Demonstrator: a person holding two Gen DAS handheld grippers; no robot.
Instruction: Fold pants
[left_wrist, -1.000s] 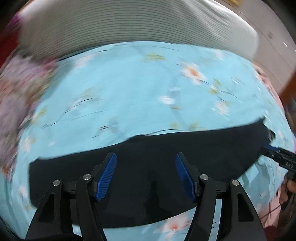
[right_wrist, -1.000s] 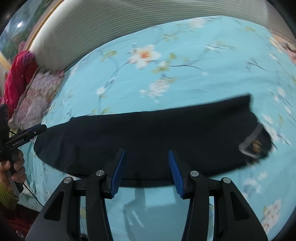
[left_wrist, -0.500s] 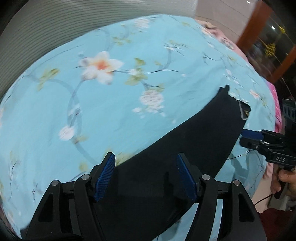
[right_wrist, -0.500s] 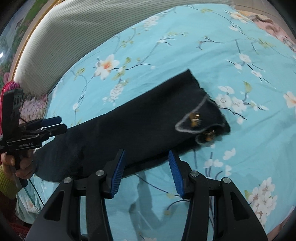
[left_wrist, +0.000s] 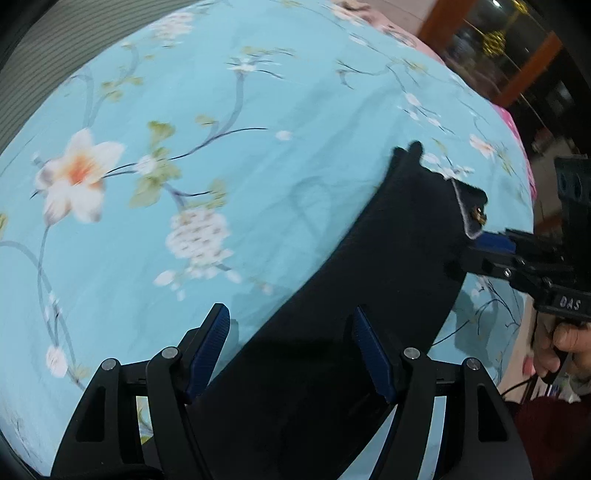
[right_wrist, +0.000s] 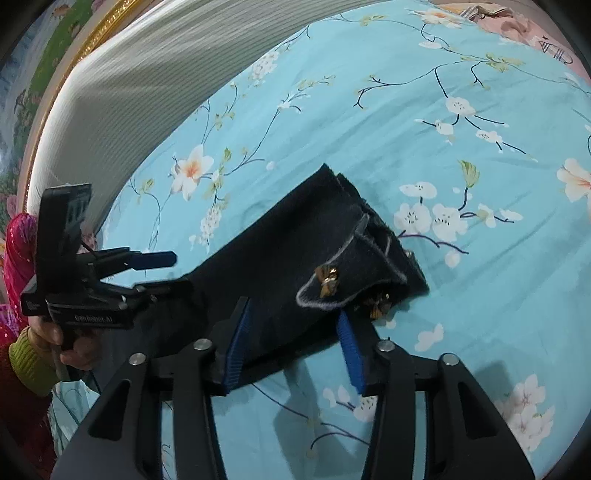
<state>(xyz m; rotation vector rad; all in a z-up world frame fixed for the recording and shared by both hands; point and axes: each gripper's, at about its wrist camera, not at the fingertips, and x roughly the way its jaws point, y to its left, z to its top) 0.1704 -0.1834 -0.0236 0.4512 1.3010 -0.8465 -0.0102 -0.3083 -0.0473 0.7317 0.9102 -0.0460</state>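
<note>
Dark navy pants (left_wrist: 388, 258) lie folded lengthwise in a long strip on a light blue flowered bedsheet (left_wrist: 221, 110). The waist end with a grey-trimmed pocket flap and gold buttons (right_wrist: 327, 280) is at the far end in the left wrist view. My left gripper (left_wrist: 291, 350) is open, low over the leg end. My right gripper (right_wrist: 293, 341) is open, close over the waist end. It also shows in the left wrist view (left_wrist: 491, 251), and my left gripper shows in the right wrist view (right_wrist: 147, 266).
A ribbed grey-white headboard (right_wrist: 147, 92) runs along the far side of the bed. A pink bundle (right_wrist: 16, 251) lies at the left by the headboard. Wooden furniture (left_wrist: 517, 48) stands beyond the bed.
Both grippers have swung apart toward opposite ends of the pants and come closer to the cloth. The pants have stayed flat on the bed.
</note>
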